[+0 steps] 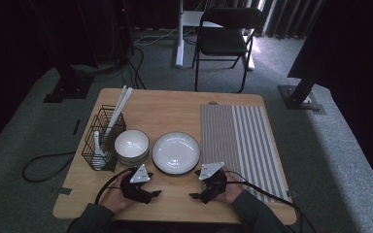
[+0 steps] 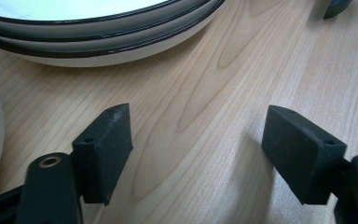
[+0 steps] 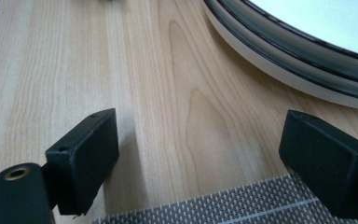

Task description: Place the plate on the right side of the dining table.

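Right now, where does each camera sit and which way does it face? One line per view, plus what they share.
High view: above the person's side, looking forward and down on the wooden table; forearms, hands, left tool and right tool enter from the bottom.
Left gripper view: on the left tool, low over the wood, facing the stacked plates; own open jaws show.
Right gripper view: on the right tool, facing the plates' rim over the striped placemat; jaws open.
Shared: all three show the plates.
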Available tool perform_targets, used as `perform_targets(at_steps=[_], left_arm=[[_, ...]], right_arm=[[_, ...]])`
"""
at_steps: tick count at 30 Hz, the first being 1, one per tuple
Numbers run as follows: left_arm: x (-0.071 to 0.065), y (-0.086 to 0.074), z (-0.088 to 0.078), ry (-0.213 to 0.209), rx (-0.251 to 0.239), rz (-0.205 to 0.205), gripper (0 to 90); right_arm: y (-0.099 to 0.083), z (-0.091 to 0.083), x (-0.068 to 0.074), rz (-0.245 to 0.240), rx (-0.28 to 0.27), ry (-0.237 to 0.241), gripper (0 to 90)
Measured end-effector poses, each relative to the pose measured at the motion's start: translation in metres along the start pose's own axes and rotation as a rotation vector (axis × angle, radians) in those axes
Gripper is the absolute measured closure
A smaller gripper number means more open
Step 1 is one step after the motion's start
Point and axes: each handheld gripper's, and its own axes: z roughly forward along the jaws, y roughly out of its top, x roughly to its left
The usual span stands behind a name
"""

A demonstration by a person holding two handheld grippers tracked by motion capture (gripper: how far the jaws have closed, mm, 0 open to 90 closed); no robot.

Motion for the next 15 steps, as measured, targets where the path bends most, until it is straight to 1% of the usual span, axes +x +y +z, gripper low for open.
perform_targets(at_steps=[1,4,6,9,11,15], left_arm=[[0.0,0.0,0.0,0.0,-0.002,-0.002,23.9],[0.0,0.0,0.001,0.003,0.0,-0.004,23.2],[0.0,0.001,0.001,0.006,0.002,-0.007,21.3],[0.0,0.001,0.001,0.007,0.005,-0.005,21.2],[0.0,0.001,0.001,0.007,0.006,-0.004,21.2],[0.0,0.001,0.001,0.005,0.006,0.001,21.2]], right_arm=[[0.0,-0.001,0.0,0.006,0.001,-0.006,15.0],[0.001,-0.002,-0.001,0.023,0.009,-0.023,15.9],[0.001,-0.004,-0.002,0.033,0.013,-0.034,18.6],[0.004,-0.009,-0.002,0.046,-0.022,-0.048,20.0],[0.006,-0.014,-0.003,0.07,-0.043,-0.054,21.8],[0.009,-0.022,-0.004,0.078,-0.062,-0.068,20.6]])
